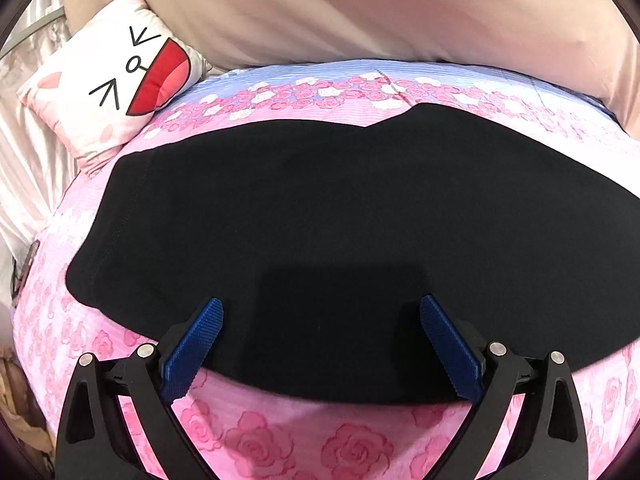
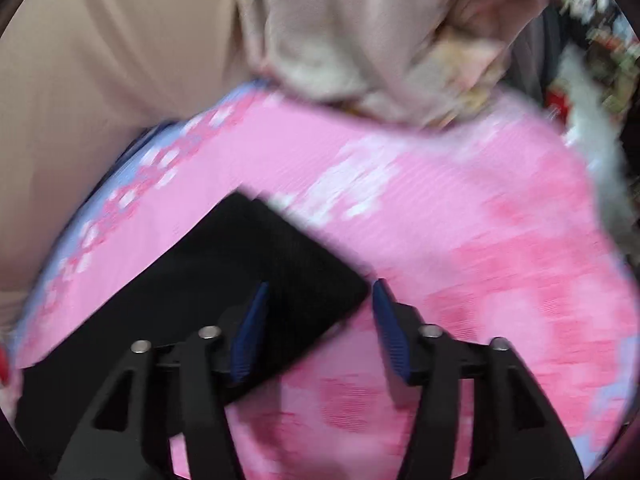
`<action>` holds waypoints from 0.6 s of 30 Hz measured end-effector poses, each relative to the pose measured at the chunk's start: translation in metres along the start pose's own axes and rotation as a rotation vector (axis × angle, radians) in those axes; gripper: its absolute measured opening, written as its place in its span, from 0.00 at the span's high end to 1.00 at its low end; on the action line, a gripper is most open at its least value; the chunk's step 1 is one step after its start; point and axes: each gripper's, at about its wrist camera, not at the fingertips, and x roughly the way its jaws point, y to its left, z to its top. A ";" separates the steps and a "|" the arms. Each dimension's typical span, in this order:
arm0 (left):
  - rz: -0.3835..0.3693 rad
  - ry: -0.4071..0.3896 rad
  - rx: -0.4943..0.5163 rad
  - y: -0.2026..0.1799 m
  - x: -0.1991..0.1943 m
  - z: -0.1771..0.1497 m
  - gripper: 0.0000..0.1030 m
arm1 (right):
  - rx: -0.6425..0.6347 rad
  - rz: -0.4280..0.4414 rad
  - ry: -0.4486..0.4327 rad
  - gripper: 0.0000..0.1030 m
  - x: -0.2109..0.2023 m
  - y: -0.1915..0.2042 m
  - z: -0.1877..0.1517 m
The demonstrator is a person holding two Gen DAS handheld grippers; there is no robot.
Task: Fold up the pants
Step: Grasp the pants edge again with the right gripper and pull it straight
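Black pants (image 1: pixel 320 220) lie flat and folded across a pink rose-print bedsheet (image 1: pixel 300 440). My left gripper (image 1: pixel 320 304) hovers over their near edge with its blue pads (image 1: pixel 196 344) spread wide and nothing pinched. The right wrist view is blurred. In it, a corner of the pants (image 2: pixel 240 260) points to the right. My right gripper (image 2: pixel 320 284) straddles that corner, jaws partly apart. One blue pad (image 2: pixel 250 328) is over the cloth and the other sits just past the corner tip. A gap shows between the pads and the fabric.
A white pillow with a cartoon face (image 1: pixel 120 80) lies at the back left. A beige quilt (image 1: pixel 360 8) is bunched along the far side of the bed. In the right wrist view a beige cloth heap (image 2: pixel 360 40) sits beyond the sheet (image 2: pixel 480 240), with clutter off the bed's right edge.
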 end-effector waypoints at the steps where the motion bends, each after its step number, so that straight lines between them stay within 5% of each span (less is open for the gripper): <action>1: 0.002 -0.001 0.008 0.000 -0.002 -0.001 0.05 | -0.010 0.015 -0.002 0.48 -0.004 -0.002 0.000; 5: -0.001 0.002 0.027 -0.010 -0.007 -0.001 0.05 | -0.145 0.066 0.056 0.53 0.009 0.010 0.002; 10: -0.028 -0.037 0.068 -0.041 -0.027 0.009 0.05 | -0.189 0.104 0.103 0.86 0.030 0.015 0.007; 14: -0.046 -0.070 0.124 -0.074 -0.043 0.019 0.05 | -0.306 0.052 0.063 0.87 0.021 0.023 0.015; 18: -0.047 -0.098 0.190 -0.112 -0.052 0.028 0.05 | -0.245 0.083 0.091 0.90 0.026 -0.011 0.030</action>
